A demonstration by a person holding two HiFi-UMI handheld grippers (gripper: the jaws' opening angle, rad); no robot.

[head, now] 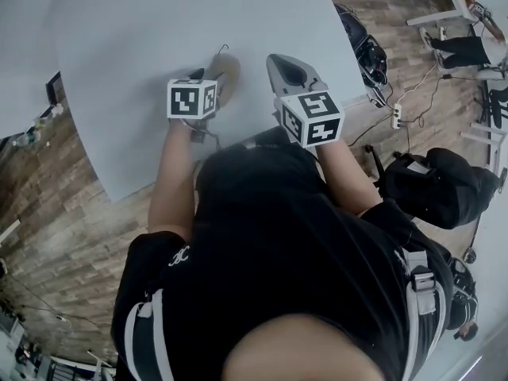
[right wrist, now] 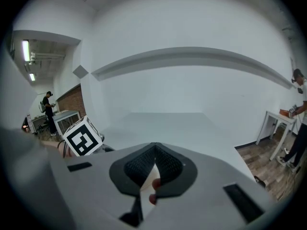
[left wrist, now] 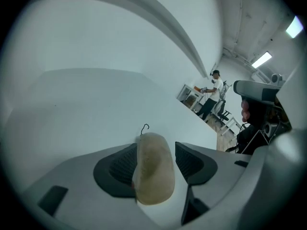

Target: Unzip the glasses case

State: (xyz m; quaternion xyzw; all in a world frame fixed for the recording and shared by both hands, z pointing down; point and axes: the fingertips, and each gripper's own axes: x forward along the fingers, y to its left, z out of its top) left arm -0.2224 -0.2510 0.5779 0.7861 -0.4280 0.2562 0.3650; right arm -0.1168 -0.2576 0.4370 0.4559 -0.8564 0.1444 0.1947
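The white table (head: 159, 46) stands on wood flooring. On it lies the beige glasses case (left wrist: 153, 171), between the parted jaws of the left gripper (left wrist: 154, 150), which slants down. Just right of the case, the right gripper (right wrist: 153, 164) points forward, closed and empty.

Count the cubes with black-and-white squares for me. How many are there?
2. One cube sits on the left gripper, the other cube on the right gripper. None looks hidden.

Head view steeply down over table (head: 198, 22), both gripper views low, close, facing across same table
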